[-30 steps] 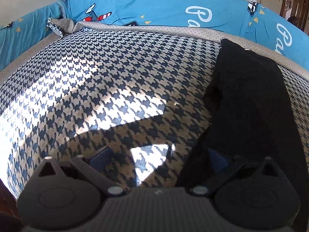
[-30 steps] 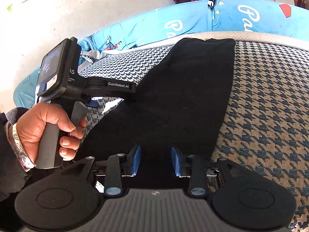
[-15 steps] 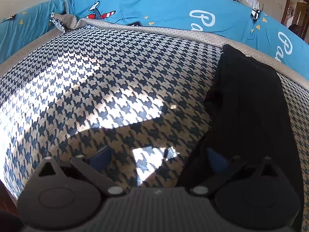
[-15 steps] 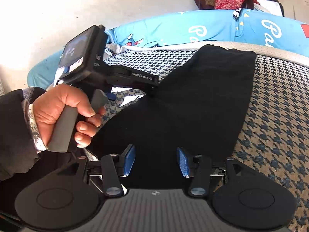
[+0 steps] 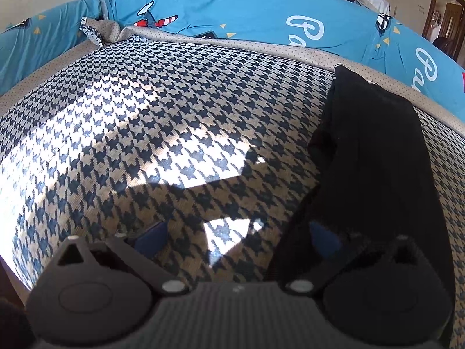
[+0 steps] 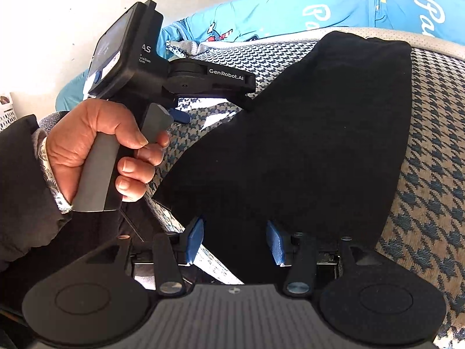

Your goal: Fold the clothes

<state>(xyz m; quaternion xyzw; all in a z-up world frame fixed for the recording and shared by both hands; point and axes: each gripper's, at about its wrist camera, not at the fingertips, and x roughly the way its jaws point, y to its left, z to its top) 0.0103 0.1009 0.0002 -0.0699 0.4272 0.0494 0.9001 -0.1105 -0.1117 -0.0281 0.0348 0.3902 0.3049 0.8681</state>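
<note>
A: Where was the long black knitted garment (image 6: 305, 145)?

B: It lay flat on the bed's navy-and-tan houndstooth cover (image 5: 162, 133), running from the near edge at 6 o'clock up toward 1 o'clock in the right wrist view. Its far hem stopped just short of the grey dotted border strip (image 5: 261, 49). In the left wrist view it filled the 3 o'clock side, its left edge rumpled and wavy.

A: And the tongs?

B: The right tongs (image 6: 234, 241) were spread, blue pads on either side of the near end of the black cloth, not pinching it. The left tongs (image 5: 238, 237) were spread wide as well; the left pad (image 5: 151, 235) was over bare houndstooth, the right one (image 5: 322, 240) over the garment's left edge. I could not tell whether either pad touched the fabric.

A: Open room?

B: Plenty from 9 to 12 o'clock in the left view: bare cover, partly sunlit. Some more houndstooth showed at 3 o'clock in the right view.

A: Anything in the way?

B: A bright blue printed sheet (image 5: 247, 8) rimmed the far side. At 9 o'clock in the right view, a hand (image 6: 98, 145) in a dark sleeve gripped the left device's grey handle (image 6: 98, 168), close to the garment's left edge.
</note>
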